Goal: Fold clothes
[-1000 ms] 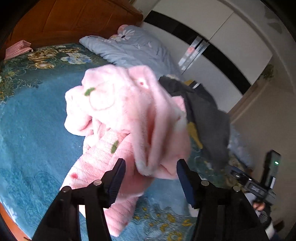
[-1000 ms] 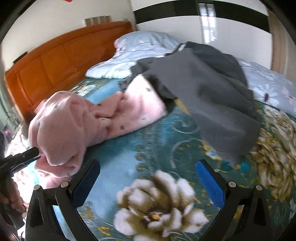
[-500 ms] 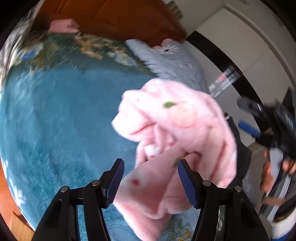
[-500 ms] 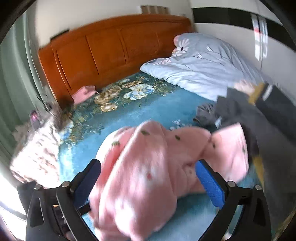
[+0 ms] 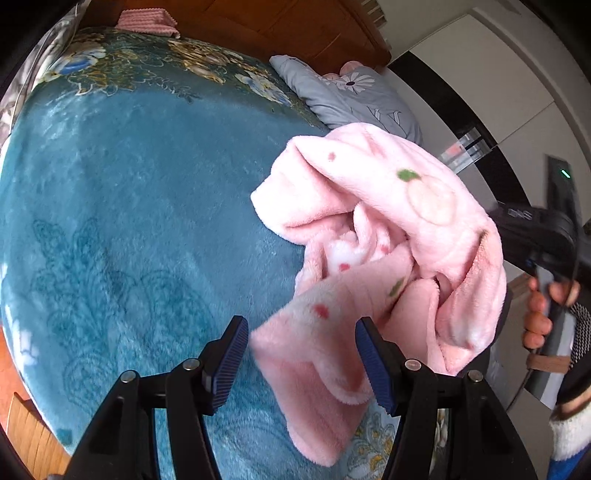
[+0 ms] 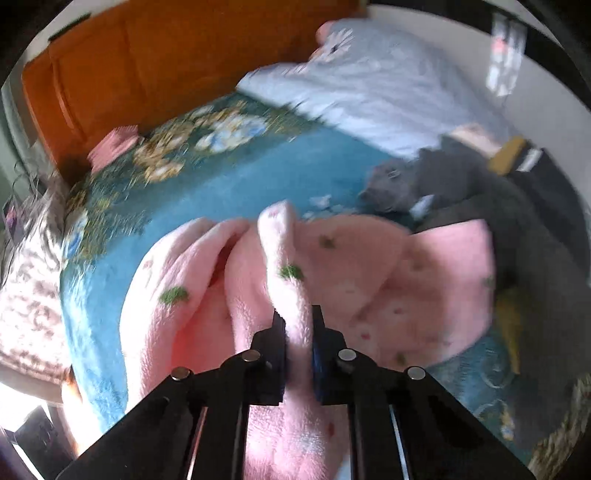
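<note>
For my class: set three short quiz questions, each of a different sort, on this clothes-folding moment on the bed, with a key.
1. True or false: the right gripper has a fold of the pink fleece garment between its jaws.
2. What lies beyond the pink garment: A dark grey garment, B a red towel, C a white shirt?
3. Fill in: the blanket is mostly ____.

Key: 1 true; 2 A; 3 blue.

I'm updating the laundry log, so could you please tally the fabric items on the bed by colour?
Pink fleece garment: 1
Small pink cloth by the headboard: 1
Dark grey garments: 1 heap, number of pieces unclear
Pale blue-grey floral pillow: 1
Teal floral blanket: 1
Total: 5
</note>
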A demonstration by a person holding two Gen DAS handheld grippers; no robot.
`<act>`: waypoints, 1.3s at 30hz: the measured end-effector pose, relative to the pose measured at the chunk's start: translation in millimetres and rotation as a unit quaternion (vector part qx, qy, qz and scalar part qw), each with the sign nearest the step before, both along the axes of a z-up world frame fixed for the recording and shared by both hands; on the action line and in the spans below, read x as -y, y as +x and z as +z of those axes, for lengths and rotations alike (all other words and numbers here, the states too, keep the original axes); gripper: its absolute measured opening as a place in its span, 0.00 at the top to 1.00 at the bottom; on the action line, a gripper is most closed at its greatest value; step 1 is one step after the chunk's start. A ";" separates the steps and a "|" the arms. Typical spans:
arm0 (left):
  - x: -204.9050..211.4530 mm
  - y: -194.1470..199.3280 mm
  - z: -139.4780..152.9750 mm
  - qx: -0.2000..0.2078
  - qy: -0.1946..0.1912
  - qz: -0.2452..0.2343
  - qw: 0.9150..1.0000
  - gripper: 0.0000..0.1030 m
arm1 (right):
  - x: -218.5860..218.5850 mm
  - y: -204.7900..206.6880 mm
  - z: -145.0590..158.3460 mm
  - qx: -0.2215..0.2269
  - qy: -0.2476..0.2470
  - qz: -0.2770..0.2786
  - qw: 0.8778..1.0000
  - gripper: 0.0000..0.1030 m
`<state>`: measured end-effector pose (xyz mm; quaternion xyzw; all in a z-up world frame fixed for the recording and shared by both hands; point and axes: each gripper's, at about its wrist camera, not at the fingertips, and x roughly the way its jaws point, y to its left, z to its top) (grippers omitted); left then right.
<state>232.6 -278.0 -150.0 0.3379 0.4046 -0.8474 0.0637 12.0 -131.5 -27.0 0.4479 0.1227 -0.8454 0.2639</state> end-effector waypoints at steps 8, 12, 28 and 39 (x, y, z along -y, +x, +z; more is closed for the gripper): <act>-18.7 13.9 13.6 -0.004 -0.010 -0.020 1.000 0.37 | -128.8 41.7 59.7 -0.107 -0.054 -0.085 0.989 0.91; -27.1 15.9 21.3 -0.006 -0.016 -0.034 0.999 0.37 | -215.6 82.0 83.3 -0.162 -0.077 -0.141 0.974 0.91; -69.5 -5.4 -7.2 0.065 -0.007 -0.090 0.994 0.37 | -475.5 174.8 68.0 -0.158 -0.084 -0.403 0.897 0.91; -70.0 -22.1 -21.5 0.063 0.019 -0.077 0.995 0.85 | -474.4 148.8 -8.1 -0.064 -0.093 -0.376 0.920 0.76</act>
